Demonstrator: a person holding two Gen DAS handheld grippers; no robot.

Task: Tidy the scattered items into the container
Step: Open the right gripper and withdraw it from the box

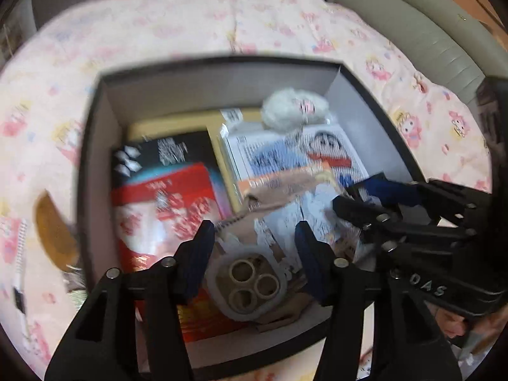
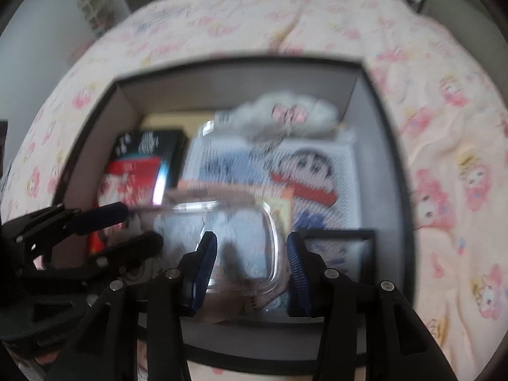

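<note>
Both grippers hang over the open box [image 1: 95,146], which sits on a bed with a pink cartoon-print cover [image 1: 222,22]. Left gripper [image 1: 252,241]: its jaws are spread, with nothing pressed between the pads; below the gap lies a clear phone case [image 1: 244,285] with three camera rings, inside the box. Right gripper [image 2: 252,249]: its jaws also stand apart, and a clear plastic piece [image 2: 241,238] shows in the gap, but motion blur hides whether the pads touch it. Each gripper shows at the edge of the other's view.

Already in the box are a red and black package [image 1: 165,190], a cartoon-boy picture [image 2: 311,174], a white fluffy toy [image 1: 295,108] against the far wall, and a small dark-framed item [image 2: 339,247] in the near right corner. Printing on them is too smeared to read. Outside the box, on its left, a brown disc-like thing [image 1: 52,228] and a spiral-bound notebook [image 1: 16,238] lie on the bed, both cut off and blurred.
</note>
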